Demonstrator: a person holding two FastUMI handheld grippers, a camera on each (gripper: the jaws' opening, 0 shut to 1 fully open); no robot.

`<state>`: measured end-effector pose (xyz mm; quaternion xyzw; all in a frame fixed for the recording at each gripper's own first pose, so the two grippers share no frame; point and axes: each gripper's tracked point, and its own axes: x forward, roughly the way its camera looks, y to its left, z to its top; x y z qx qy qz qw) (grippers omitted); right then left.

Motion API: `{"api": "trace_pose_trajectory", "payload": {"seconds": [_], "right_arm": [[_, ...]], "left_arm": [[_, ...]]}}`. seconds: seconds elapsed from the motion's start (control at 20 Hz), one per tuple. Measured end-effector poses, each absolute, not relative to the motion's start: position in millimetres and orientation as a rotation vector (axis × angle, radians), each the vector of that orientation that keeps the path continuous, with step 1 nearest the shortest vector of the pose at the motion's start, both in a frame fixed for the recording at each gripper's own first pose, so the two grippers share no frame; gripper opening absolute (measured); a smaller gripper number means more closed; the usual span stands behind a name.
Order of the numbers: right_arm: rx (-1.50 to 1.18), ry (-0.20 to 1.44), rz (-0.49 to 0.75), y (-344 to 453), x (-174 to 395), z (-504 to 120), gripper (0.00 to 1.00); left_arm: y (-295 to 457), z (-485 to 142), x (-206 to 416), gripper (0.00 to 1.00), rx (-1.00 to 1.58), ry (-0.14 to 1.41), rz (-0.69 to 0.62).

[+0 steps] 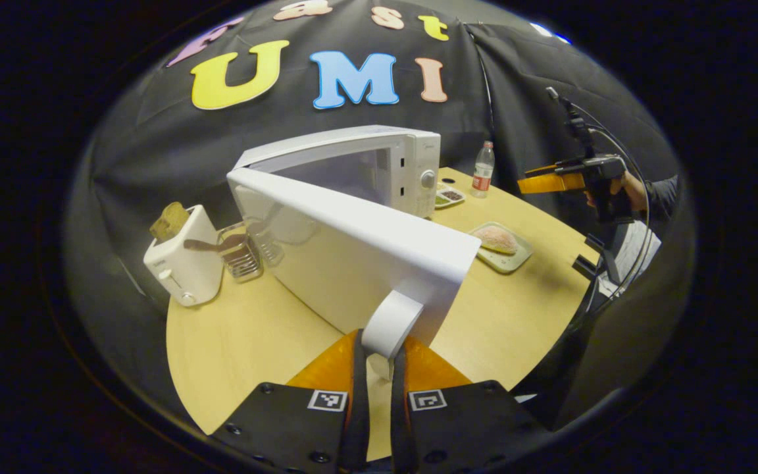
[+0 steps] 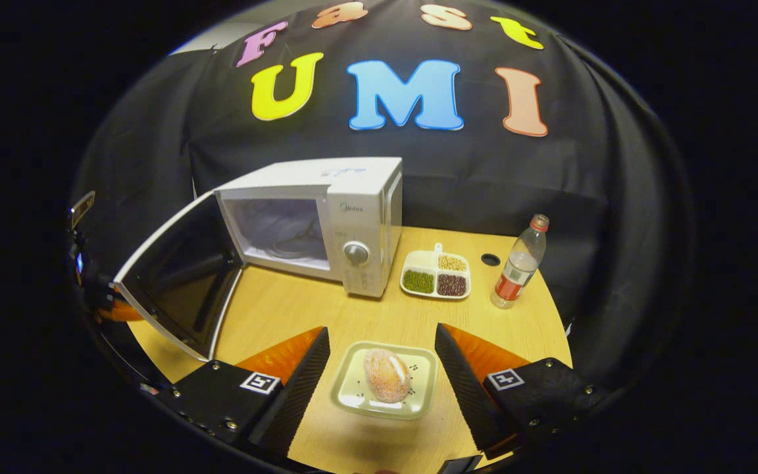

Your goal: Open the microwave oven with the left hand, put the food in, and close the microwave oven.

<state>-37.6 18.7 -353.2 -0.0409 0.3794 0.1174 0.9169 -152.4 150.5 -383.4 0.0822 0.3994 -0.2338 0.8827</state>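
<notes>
Microwave point(image 2: 326, 217) sits far back on the tabletop point(image 2: 287, 309) with its door point(image 1: 353, 257) swung wide open. Left tongs point(image 1: 379, 395) are clenched on the door handle point(image 1: 391, 324). Right tongs point(image 2: 382, 375) are spread apart, with the food point(image 2: 386, 375) on its tray point(image 2: 418, 401) between them, untouched.

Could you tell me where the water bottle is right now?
In the right gripper view, the bottle stands upright at the table's far right, just right of the bean tray.
</notes>
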Motion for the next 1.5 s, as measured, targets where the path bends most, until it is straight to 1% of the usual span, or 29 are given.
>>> {"api": "trace_pose_trajectory", "payload": {"seconds": [0.25, 0.45, 0.55, 0.6, 0.65, 0.7, 0.85, 0.9, 0.95, 1.0, 1.05, 1.1, 1.15, 1.25, 1.3, 1.35, 1.4, 1.45, 1.5], "right_arm": [[-0.068, 0.94, 0.247, 13.0, -51.5, -428.0, 0.99], [-0.097, 1.024, 0.218, 5.3, -57.6, -470.4, 0.99], [-0.112, 1.05, 0.215, 5.7, -57.0, -480.2, 0.99], [-0.123, 1.057, 0.216, 5.4, -55.9, -482.8, 0.99], [-0.13, 1.062, 0.218, 6.7, -55.1, -485.6, 0.99], [-0.138, 1.066, 0.219, 7.0, -53.3, -487.3, 0.99], [-0.156, 1.081, 0.214, 6.8, -48.4, -494.3, 0.99], [-0.158, 1.086, 0.214, 7.1, -46.2, -495.6, 0.99], [-0.162, 1.093, 0.207, 6.7, -45.4, -499.2, 0.98], [-0.157, 1.105, 0.211, 7.1, -46.2, -499.8, 0.96], [-0.15, 1.114, 0.211, 10.6, -47.2, -503.0, 0.86], [-0.155, 1.119, 0.21, 10.3, -45.8, -503.5, 0.81], [-0.162, 1.122, 0.211, 10.5, -46.0, -502.2, 0.74], [-0.163, 1.128, 0.224, 13.0, -47.1, -501.4, 0.61], [-0.171, 1.126, 0.225, 13.3, -46.7, -500.8, 0.61], [-0.191, 1.11, 0.21, 7.5, -42.9, -494.2, 0.49], [-0.186, 1.097, 0.204, 7.7, -40.0, -492.4, 0.48], [-0.177, 1.092, 0.208, 9.9, -41.3, -489.2, 0.49], [-0.178, 1.085, 0.215, 10.9, -40.9, -485.3, 0.49]], "left_arm": [[215.4, -385.6, -164.6, 0.25, 0.135, 0.88, -0.474], [266.2, -392.6, -165.6, 0.27, 0.147, 0.907, -0.412], [283.3, -393.4, -164.1, 0.27, 0.132, 0.918, -0.395], [287.0, -396.4, -162.4, 0.22, 0.118, 0.926, -0.395], [290.1, -396.3, -164.5, 0.27, 0.116, 0.926, -0.396], [292.1, -396.8, -165.9, 0.26, 0.122, 0.928, -0.401], [293.4, -395.0, -163.8, 0.27, 0.132, 0.924, -0.404], [295.1, -395.8, -159.5, 0.33, 0.135, 0.918, -0.39], [296.9, -396.4, -156.0, 0.4, 0.12, 0.913, -0.376], [297.1, -396.1, -154.0, 0.63, 0.109, 0.908, -0.367], [296.0, -397.2, -153.8, 0.76, 0.108, 0.902, -0.36], [293.9, -396.2, -154.0, 0.9, 0.113, 0.899, -0.359], [292.2, -395.2, -155.2, 0.92, 0.121, 0.896, -0.358], [291.4, -392.8, -159.8, 0.89, 0.138, 0.888, -0.35], [290.9, -389.9, -161.0, 0.84, 0.137, 0.883, -0.34], [293.1, -386.7, -162.4, 0.84, 0.134, 0.875, -0.323], [294.9, -381.3, -165.1, 0.91, 0.129, 0.866, -0.301], [295.2, -375.8, -169.1, 0.89, 0.119, 0.852, -0.277], [295.5, -369.1, -172.1, 0.9, 0.107, 0.833, -0.245]]}}
